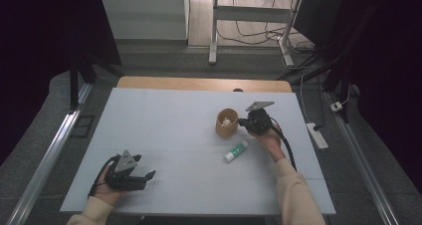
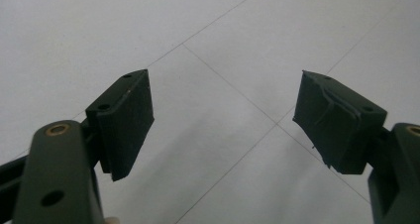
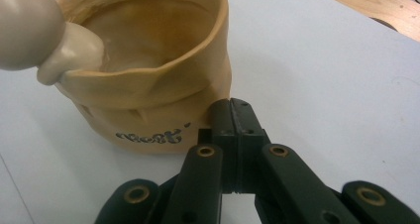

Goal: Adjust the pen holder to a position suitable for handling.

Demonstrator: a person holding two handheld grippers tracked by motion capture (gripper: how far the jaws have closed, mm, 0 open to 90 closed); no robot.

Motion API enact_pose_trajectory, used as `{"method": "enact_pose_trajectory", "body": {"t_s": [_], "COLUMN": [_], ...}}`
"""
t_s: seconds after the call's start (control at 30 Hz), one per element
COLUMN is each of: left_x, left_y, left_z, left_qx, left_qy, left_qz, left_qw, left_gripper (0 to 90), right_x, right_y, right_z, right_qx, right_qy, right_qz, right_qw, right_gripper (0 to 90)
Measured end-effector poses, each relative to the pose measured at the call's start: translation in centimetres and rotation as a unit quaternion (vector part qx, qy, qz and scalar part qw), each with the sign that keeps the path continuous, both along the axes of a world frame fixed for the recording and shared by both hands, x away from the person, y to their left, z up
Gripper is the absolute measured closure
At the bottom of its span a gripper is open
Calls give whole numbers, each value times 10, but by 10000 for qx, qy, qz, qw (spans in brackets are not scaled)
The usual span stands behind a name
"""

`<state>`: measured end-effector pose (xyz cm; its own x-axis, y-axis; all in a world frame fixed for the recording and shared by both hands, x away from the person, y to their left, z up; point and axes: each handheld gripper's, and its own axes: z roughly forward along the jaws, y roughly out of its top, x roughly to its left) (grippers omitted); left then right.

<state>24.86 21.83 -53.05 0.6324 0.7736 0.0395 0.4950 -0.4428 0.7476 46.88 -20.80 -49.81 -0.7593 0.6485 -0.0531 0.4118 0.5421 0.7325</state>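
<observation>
A tan cup (image 1: pixel 226 124) stands on the white table (image 1: pixel 164 115), right of the middle. A cream, rounded object (image 1: pixel 227 121) leans against its inner rim. My right gripper (image 1: pixel 243 121) lies just to the right of the cup, its jaws pressed together with nothing between them. In the right gripper view the shut jaw tips (image 3: pixel 233 116) sit against the foot of the cup (image 3: pixel 148 90), and the cream object (image 3: pixel 34 30) shows at the top left. My left gripper (image 1: pixel 145 177) rests near the front left, open and empty, its pads (image 2: pixel 130 120) wide apart over bare table (image 2: pixel 223 45).
A white glue stick with a green cap (image 1: pixel 235 151) lies on the table in front of the cup. A wooden strip (image 1: pixel 204 83) runs along the table's far edge. Beyond it are table legs and cables on the floor, and a power strip (image 1: pixel 317 135) lies to the right.
</observation>
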Motion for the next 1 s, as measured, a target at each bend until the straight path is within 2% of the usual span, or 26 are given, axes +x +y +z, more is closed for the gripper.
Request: {"method": "enact_pose_trajectory", "body": {"t_s": [0.33, 0.6, 1.0], "left_x": [0, 0, 0], "left_y": [0, 0, -1], "left_z": [0, 0, -1], "left_qx": [6, 6, 35], "left_qy": [3, 2, 16], "left_qz": [-2, -9, -21], "left_qw": [10000, 10000, 10000], "left_gripper": [228, 228, 228], "right_x": [1, -4, -12], "right_y": [3, 17, 43], "right_z": [-6, -4, -6], "right_qx": [-112, -208, -207], "right_qy": [128, 151, 209], "right_qz": [5, 215, 541], "right_qw": [9999, 9994, 9981], "right_gripper": [898, 898, 898]}}
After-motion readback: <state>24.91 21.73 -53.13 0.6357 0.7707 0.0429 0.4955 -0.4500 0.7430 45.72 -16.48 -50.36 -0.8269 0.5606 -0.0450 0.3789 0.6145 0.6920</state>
